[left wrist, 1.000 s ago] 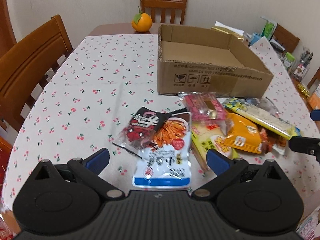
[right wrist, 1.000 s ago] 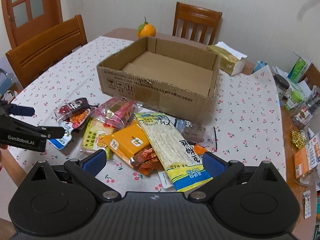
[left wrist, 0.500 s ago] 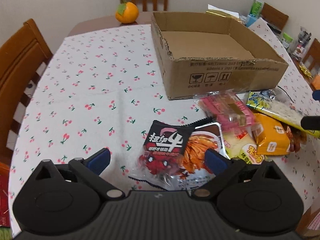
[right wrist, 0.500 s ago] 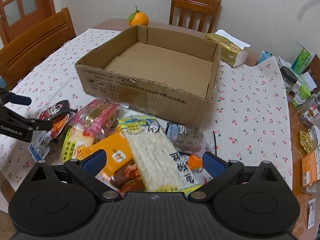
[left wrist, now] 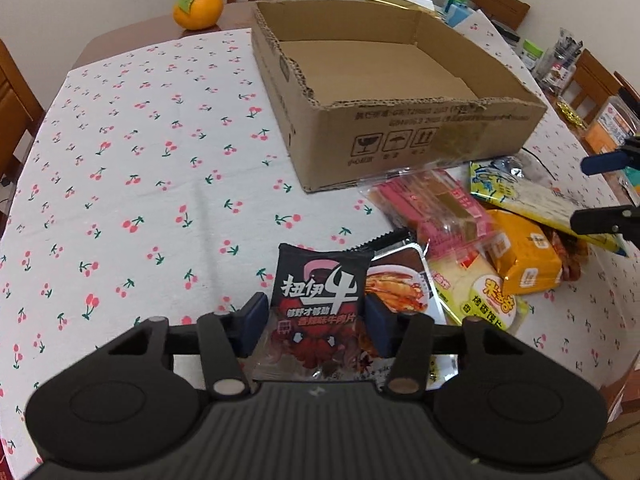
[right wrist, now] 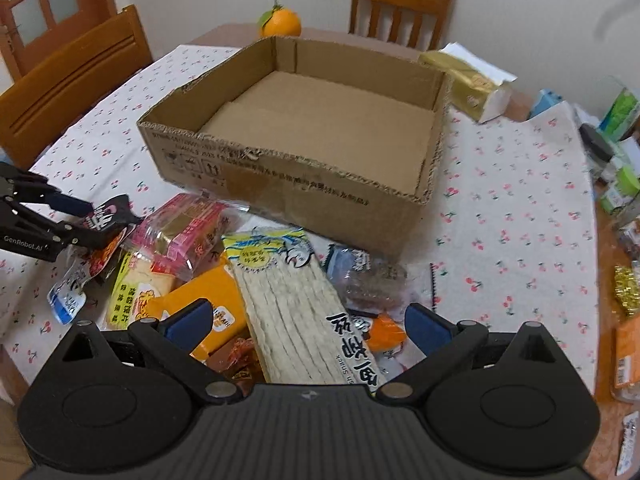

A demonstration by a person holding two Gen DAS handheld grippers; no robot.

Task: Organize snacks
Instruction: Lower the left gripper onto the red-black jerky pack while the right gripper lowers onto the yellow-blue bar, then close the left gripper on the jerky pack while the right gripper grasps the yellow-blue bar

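My left gripper (left wrist: 316,320) is shut on a black beef-jerky packet (left wrist: 320,292), both pads against its sides at table height. The packet (right wrist: 108,216) and the left gripper (right wrist: 76,220) also show in the right wrist view. My right gripper (right wrist: 308,324) is open, fingers straddling a long yellow fish-snack pack (right wrist: 296,300) lying over the snack pile. An open, empty cardboard box (right wrist: 304,176) stands just beyond the pile; it also shows in the left wrist view (left wrist: 400,136). A pink packet (left wrist: 432,204) and an orange packet (left wrist: 524,256) lie in the pile.
The table has a cherry-print cloth (left wrist: 140,160). An orange (left wrist: 198,6) sits behind the box. A gold tissue pack (right wrist: 468,84) lies at the box's far right. Jars and small items (right wrist: 616,168) crowd the right edge. Wooden chairs (right wrist: 72,80) surround the table.
My left gripper moved forward and closed on the black packet. My right gripper moved forward and down over the long yellow pack, still open.
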